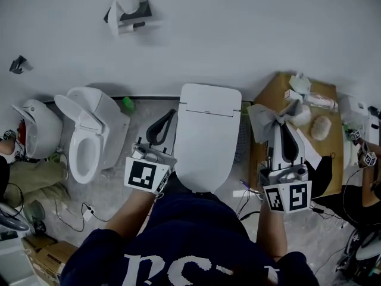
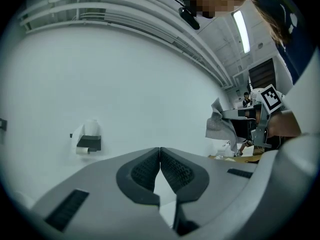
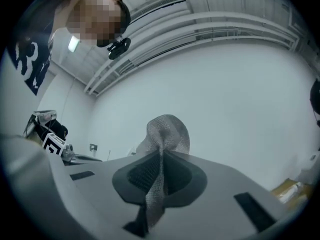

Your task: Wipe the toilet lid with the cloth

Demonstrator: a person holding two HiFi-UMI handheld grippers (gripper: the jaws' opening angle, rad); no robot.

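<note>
A white toilet with its lid point(image 1: 206, 137) down stands right in front of me. My right gripper point(image 1: 287, 126) is shut on a grey cloth point(image 1: 264, 121), held up to the right of the lid; in the right gripper view the cloth point(image 3: 162, 149) is pinched between the jaws and bulges above them. To the lid's left my left gripper point(image 1: 168, 121) is shut with nothing in it, its pads point(image 2: 150, 170) pressed together and pointing at the white wall. The right gripper point(image 2: 239, 115) with the cloth point(image 2: 219, 123) shows in the left gripper view.
A second toilet point(image 1: 89, 137) with its seat open stands at the left, another bowl point(image 1: 37, 127) beyond it. A wooden table point(image 1: 333, 154) with small items is at the right. A paper roll holder point(image 1: 128, 9) hangs on the wall. Cables lie on the floor.
</note>
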